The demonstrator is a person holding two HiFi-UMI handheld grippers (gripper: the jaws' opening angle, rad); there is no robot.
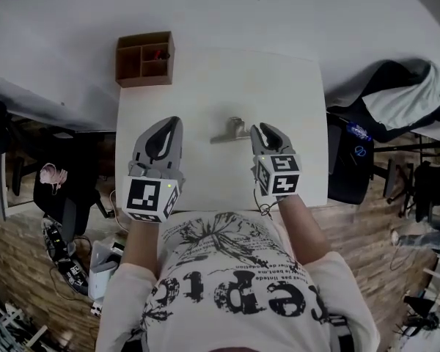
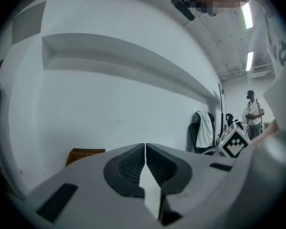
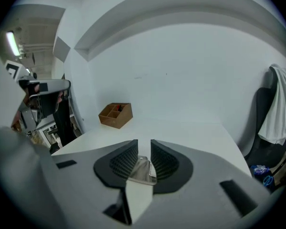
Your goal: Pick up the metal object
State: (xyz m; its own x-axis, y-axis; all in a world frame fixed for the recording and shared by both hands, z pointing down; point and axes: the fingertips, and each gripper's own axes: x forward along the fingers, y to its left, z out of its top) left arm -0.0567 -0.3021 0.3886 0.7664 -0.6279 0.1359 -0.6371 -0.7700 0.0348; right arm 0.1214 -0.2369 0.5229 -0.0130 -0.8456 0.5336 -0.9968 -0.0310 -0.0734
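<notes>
A small shiny metal object (image 1: 229,131) lies on the white table (image 1: 205,86), near its middle. My right gripper (image 1: 262,129) sits just to the right of it, tips low at the table. In the right gripper view the jaws of this gripper (image 3: 144,148) stand a little apart, and the metal object (image 3: 142,171) shows in the gap between them; the pads do not press on it. My left gripper (image 1: 169,125) rests further left, apart from the object. Its jaws (image 2: 145,149) meet in a thin line with nothing between them.
A brown wooden organiser (image 1: 144,59) with compartments stands at the table's far left corner. A dark chair draped with white cloth (image 1: 403,97) stands to the right of the table. A person (image 2: 251,113) stands far off in the room.
</notes>
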